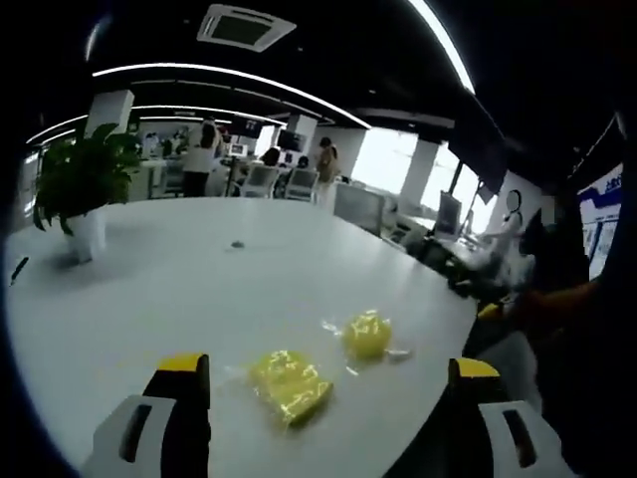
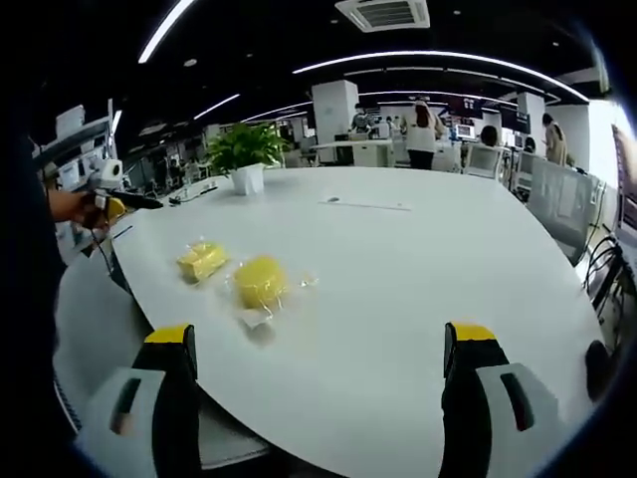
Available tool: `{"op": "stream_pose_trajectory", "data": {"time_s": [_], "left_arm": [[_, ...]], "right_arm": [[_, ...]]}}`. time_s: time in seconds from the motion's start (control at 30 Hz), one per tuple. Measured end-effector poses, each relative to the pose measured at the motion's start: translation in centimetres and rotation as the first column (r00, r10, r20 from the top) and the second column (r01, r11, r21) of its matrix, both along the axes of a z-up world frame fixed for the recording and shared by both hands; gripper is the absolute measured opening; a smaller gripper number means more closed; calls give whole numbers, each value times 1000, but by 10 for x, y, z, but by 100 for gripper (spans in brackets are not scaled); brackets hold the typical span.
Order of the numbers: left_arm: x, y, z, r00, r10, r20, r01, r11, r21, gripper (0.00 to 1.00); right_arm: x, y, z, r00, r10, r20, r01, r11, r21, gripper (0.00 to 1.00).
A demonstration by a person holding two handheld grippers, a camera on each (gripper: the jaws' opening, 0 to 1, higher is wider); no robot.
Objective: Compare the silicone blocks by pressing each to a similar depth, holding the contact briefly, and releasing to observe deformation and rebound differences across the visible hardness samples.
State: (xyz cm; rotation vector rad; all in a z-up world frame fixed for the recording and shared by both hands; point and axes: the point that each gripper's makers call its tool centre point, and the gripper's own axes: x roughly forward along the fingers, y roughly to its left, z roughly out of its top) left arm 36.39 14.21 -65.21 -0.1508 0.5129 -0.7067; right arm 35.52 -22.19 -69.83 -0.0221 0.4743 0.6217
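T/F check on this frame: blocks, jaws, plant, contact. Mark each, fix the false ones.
1. Two yellow silicone blocks lie on the white table: a square block and a round block. True.
2. The left gripper is pressing the square block. False: its jaws stand open, apart from both blocks.
3. A potted plant stands on the table. True.
4. The right gripper is shut on the round block. False: open, holding nothing.
5. The blocks are stacked. False: side by side.

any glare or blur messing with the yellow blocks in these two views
Left gripper view: ceiling-light glare streaks the clear wrap on the square yellow silicone block and the round yellow silicone block; picture soft. Right gripper view: both blocks evenly lit, little glare, fisheye bends the white table.
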Motion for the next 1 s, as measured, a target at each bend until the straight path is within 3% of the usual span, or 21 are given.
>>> {"op": "stream_pose_trajectory", "data": {"time_s": [0.1,0.13,0.3,0.47,0.67,0.73,0.77,1.0], "left_arm": [[8,-21,2,999,-31,-22,31,999,-17,100],[10,-28,-2,997,-40,-65,39,999,-19,100],[17,-60,-8,990,-105,-95,105,994,0,100],[25,-88,-12,983,-141,-119,139,990,-27,100],[50,-116,-31,972,-137,-190,130,990,-50,100],[57,-123,-37,961,-120,-249,102,991,-85,100],[63,-123,-38,966,-110,-234,92,992,-85,100],[74,-136,-57,935,-95,-340,53,990,-131,100]], "right_arm": [[-1,0,1,1000,-7,3,7,1000,7,97],[-2,-1,1,1000,-11,3,11,1000,12,97],[-4,0,2,1000,-19,5,19,1000,15,97],[-7,0,3,1000,-29,7,29,999,22,97],[-10,1,2,1000,-17,8,17,1000,14,97],[-10,2,4,1000,-20,9,20,1000,18,97],[-10,2,4,1000,-21,9,21,1000,20,97],[-10,0,4,1000,-20,4,20,1000,22,97]]}}
